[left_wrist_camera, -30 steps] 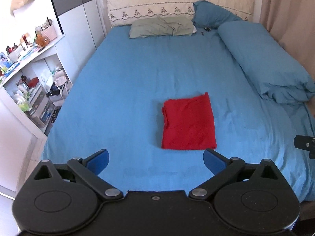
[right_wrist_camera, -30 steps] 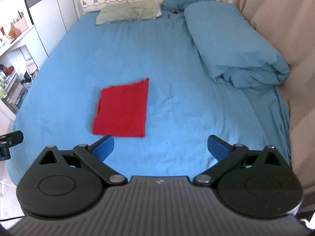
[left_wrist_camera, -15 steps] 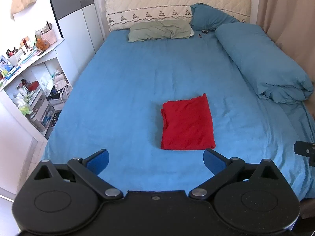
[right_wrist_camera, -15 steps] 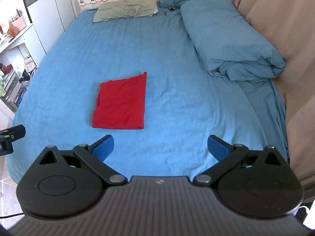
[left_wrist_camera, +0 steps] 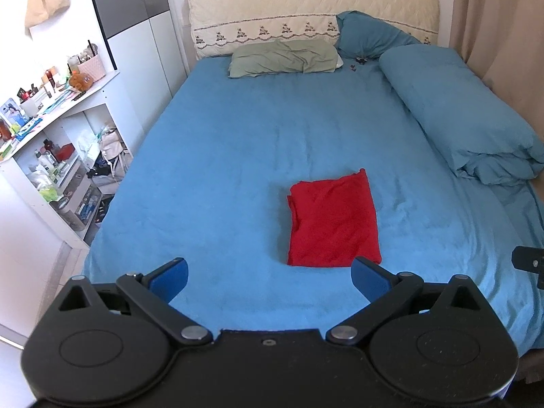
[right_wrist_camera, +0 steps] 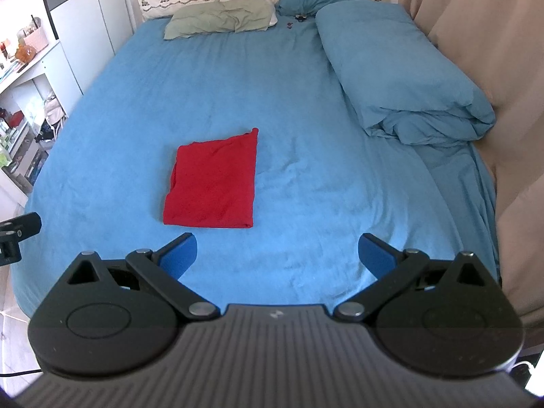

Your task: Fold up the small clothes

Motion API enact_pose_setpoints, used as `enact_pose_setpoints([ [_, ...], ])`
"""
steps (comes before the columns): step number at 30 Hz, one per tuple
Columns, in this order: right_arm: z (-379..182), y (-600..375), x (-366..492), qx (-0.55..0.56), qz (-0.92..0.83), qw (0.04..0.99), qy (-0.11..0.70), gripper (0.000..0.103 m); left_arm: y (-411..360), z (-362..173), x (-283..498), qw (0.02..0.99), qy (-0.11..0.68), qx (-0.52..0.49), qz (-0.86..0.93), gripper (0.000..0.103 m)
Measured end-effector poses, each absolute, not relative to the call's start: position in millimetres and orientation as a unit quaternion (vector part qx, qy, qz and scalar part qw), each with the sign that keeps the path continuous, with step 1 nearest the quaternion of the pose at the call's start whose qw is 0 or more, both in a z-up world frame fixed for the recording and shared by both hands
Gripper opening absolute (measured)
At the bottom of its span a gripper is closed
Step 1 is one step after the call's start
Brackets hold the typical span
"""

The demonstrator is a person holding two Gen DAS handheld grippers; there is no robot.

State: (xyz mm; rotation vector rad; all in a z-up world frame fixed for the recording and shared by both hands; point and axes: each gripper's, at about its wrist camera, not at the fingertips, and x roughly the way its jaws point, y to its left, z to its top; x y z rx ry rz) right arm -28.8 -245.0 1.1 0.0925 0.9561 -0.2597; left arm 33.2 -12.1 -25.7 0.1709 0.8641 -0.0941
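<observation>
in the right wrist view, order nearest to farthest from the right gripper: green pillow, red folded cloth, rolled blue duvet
From the right gripper:
1. Red folded cloth, just ahead, left of centre.
2. Rolled blue duvet, along the bed's right side.
3. Green pillow, at the headboard end.

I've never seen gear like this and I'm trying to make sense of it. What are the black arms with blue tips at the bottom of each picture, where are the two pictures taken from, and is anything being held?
There is no robot here. A person holds a two-finger gripper in each hand, and each gripper carries a wide-angle camera looking forward along its fingers. One picture comes from the left gripper, the other from the right gripper; the blue tips are their finger pads. Both point at a bed with a blue sheet. On it lies a folded red garment, the same one seen in the right view. Further back are a green pillow and a rolled blue duvet. Both grippers are open, hold nothing and do not touch the garment.
</observation>
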Motion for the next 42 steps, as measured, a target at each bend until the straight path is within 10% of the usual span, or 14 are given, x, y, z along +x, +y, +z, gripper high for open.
enact_pose_setpoints([
  [42,4.8,-240.4,-33.1,0.048,-0.130,0.878,0.459,0.103,-4.9,-23.3,28.1,0.904,0.417,0.078,-0.053,0.103],
])
